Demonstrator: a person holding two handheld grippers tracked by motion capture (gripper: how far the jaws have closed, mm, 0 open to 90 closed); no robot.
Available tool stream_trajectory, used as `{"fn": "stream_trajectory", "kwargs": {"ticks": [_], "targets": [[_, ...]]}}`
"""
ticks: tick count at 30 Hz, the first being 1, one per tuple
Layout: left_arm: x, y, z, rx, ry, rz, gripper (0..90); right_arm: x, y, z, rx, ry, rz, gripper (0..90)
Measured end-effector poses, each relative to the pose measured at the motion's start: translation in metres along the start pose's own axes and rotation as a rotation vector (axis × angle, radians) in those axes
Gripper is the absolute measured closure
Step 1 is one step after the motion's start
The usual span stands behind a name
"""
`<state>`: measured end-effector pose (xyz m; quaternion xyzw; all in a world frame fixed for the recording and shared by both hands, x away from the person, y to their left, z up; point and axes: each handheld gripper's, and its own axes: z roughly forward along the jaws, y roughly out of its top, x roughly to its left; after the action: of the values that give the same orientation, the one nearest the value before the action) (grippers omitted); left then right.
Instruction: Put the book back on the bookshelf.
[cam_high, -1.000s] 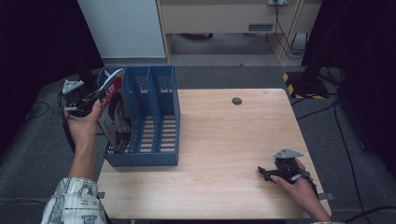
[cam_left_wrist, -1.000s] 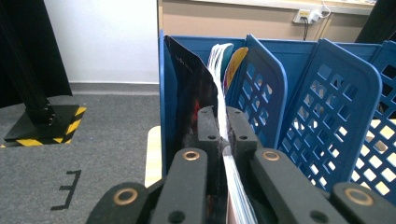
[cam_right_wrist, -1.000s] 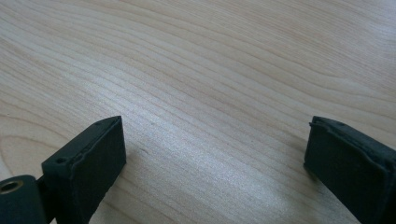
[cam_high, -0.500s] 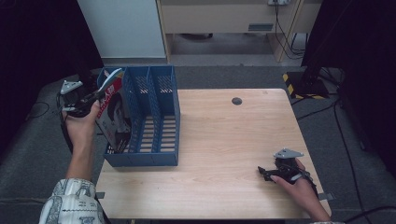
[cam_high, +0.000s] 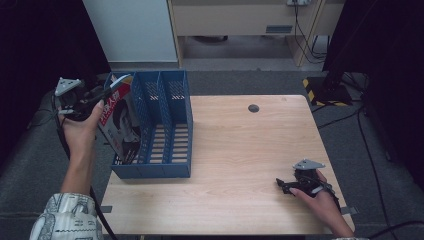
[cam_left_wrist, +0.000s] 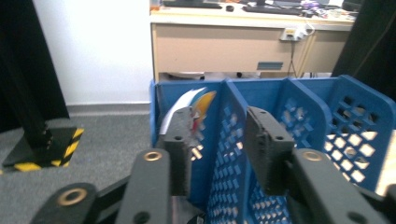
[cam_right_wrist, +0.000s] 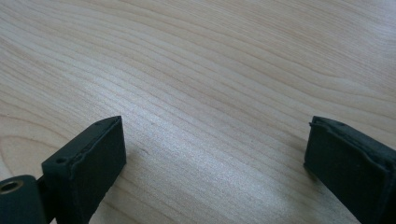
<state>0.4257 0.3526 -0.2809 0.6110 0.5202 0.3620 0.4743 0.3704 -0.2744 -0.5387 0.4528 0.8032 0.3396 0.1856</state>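
1. A person stands at a wooden table (cam_high: 240, 165) and holds a pair of tongs in each hand. A blue file rack (cam_high: 165, 125) with three slots stands on the table's left part.
2. A magazine (cam_high: 117, 122) leans tilted in the rack's leftmost slot, with its top corner sticking up above the rim.
3. The left tongs (cam_high: 102, 95) hang at that top corner. Their jaws have just been opening and now stand apart. In the left gripper view the curled page edge (cam_left_wrist: 198, 100) lies beyond them, not pinched.
4. The right tongs (cam_high: 282, 185) rest on the table's near right part, well apart from the rack, jaws wide open with bare wood between them.
5. The magazine looks light, thin and floppy, and its glossy cover is probably slippery. Pages may bend or tear if pulled by one sheet.
6. The best hold is likely across the whole thickness near the spine or the top corner, with a firm pinch.
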Motion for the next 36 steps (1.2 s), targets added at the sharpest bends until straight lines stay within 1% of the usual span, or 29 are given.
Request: {"fn": "stream_trajectory", "kwargs": {"ticks": [2,4,6,8,9,12,13,14,17,20,21,22,23,24,25,27,28,30,36], "targets": [[-0.008,0.004,-0.002,-0.011,-0.011,0.020,53.6,0.000,0.000,0.000,0.001,0.001,0.002,5.7],[-0.016,0.006,-0.003,-0.010,-0.027,0.040,48.7,0.000,0.000,0.000,-0.002,0.001,-0.003,5.7],[-0.024,0.008,-0.002,-0.001,-0.043,0.061,44.2,0.000,0.000,0.000,-0.002,0.001,-0.003,5.7],[-0.030,0.008,0.000,0.011,-0.066,0.068,40.6,0.000,0.000,0.000,-0.002,0.001,-0.003,5.7],[-0.033,0.008,0.001,0.013,-0.069,0.074,38.7,0.000,0.000,0.000,-0.002,0.001,-0.003,5.7],[-0.042,0.007,0.006,0.025,-0.088,0.093,34.5,0.000,0.000,0.000,-0.002,0.001,-0.003,5.7],[-0.042,0.007,0.006,0.025,-0.088,0.093,33.3,0.000,0.000,0.000,-0.002,0.001,-0.003,5.7],[-0.048,0.006,0.008,0.032,-0.110,0.100,32.1,0.000,0.000,0.000,-0.002,0.001,-0.004,5.7],[-0.056,0.005,0.012,0.046,-0.131,0.119,29.1,0.000,0.000,0.000,-0.001,0.002,-0.003,5.6],[-0.066,0.003,0.016,0.064,-0.162,0.141,26.2,0.000,0.000,0.000,0.001,0.006,-0.001,5.3],[-0.066,0.003,0.016,0.064,-0.162,0.141,25.0,0.000,0.000,0.000,0.002,0.007,-0.001,5.3],[-0.073,0.001,0.019,0.075,-0.188,0.142,23.8,0.000,0.000,0.000,0.002,0.008,-0.002,5.3],[-0.076,-0.001,0.021,0.080,-0.200,0.148,22.4,0.000,0.000,0.000,0.002,0.009,-0.002,5.2],[-0.076,-0.001,0.021,0.080,-0.200,0.148,21.5,0.000,0.000,0.000,0.002,0.010,-0.004,5.2],[-0.081,-0.004,0.025,0.090,-0.210,0.150,20.8,0.000,0.000,0.000,0.002,0.011,-0.004,5.2],[-0.083,-0.005,0.026,0.092,-0.217,0.150,19.3,0.000,0.000,0.000,0.002,0.011,-0.005,5.2],[-0.088,-0.009,0.030,0.101,-0.235,0.146,16.4,0.000,0.000,0.000,0.001,0.013,-0.011,5.1],[-0.093,-0.013,0.033,0.112,-0.242,0.162,13.5,0.000,0.000,0.000,0.002,0.015,-0.015,5.1],[-0.106,-0.020,0.043,0.133,-0.262,0.162,8.0,0.000,0.000,0.000,0.003,0.018,-0.017,5.1]]}}
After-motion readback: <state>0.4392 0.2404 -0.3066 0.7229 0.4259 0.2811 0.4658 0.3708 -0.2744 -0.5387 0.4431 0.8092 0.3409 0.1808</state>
